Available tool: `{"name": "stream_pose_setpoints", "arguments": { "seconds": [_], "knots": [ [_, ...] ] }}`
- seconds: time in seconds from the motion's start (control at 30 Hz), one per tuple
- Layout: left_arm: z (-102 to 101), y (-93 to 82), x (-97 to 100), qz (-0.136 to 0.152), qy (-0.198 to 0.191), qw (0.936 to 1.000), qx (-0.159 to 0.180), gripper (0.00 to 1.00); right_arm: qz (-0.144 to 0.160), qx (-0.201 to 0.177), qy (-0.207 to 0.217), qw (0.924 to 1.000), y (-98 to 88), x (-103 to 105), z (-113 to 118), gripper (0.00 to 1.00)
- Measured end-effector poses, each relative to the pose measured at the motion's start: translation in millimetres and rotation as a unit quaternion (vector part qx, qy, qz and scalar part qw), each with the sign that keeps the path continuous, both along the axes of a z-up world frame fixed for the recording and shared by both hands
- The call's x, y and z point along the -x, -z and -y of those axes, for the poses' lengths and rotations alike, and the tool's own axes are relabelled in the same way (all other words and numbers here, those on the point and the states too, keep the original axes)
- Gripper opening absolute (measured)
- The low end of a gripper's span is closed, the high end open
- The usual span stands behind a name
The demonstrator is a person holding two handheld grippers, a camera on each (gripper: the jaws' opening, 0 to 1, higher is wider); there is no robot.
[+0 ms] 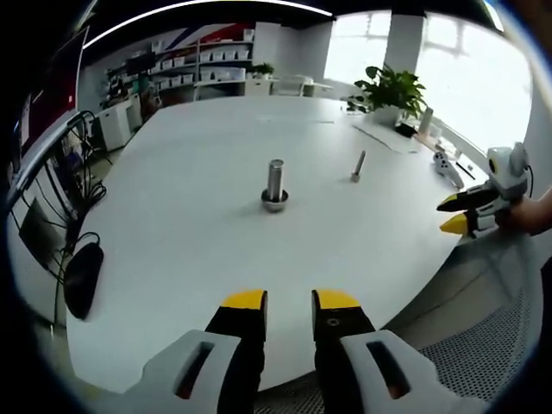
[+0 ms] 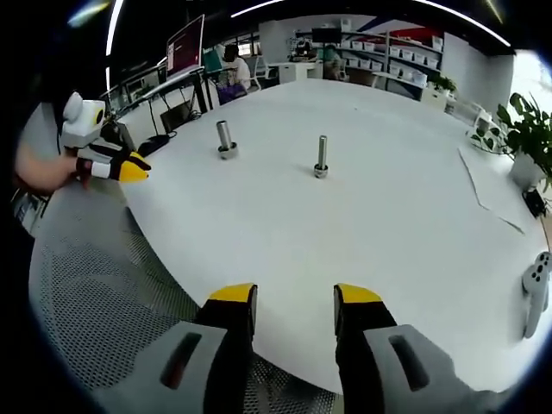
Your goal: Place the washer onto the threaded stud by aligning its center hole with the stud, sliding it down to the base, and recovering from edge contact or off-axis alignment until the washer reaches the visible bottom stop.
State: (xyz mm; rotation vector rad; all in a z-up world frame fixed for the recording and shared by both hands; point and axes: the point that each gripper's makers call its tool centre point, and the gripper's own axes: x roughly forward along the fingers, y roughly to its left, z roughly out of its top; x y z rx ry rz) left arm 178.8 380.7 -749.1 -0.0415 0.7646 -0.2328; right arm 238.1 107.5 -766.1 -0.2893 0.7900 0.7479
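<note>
Two metal studs stand upright on the white table (image 1: pixel 190 241). The thick stud (image 1: pixel 275 181) has a wider ring-shaped collar (image 1: pixel 274 204) at its foot; whether that is the washer I cannot tell. The thin threaded stud (image 1: pixel 358 166) stands to its right. My left gripper (image 1: pixel 290 302) hangs over the near table edge, open with nothing between its yellow tips. The right gripper (image 1: pixel 454 215) comes in at the right, held by a hand. In the right gripper view, my right gripper (image 2: pixel 295 297) is open and empty, with the thick stud (image 2: pixel 225 138), thin stud (image 2: pixel 321 157) and left gripper (image 2: pixel 129 169) beyond.
A potted plant (image 1: pixel 390 90) and a sheet of paper (image 1: pixel 384 136) sit at the table's far right. A white controller (image 2: pixel 536 289) lies near the edge. A mesh chair seat (image 2: pixel 95 285) is below the table edge. Cables and a black mouse-like object (image 1: pixel 82 276) lie left.
</note>
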Motion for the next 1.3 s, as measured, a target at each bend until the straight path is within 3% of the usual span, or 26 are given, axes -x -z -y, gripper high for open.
{"name": "stream_pose_setpoints", "arguments": {
  "seconds": [1.3],
  "knots": [
    [-0.3,2.0,1.4,-0.005,0.002,1.0,-0.001,0.17,0.0,0.003,-0.001,1.0,1.0,0.7,0.3,0.37]
  ]
}}
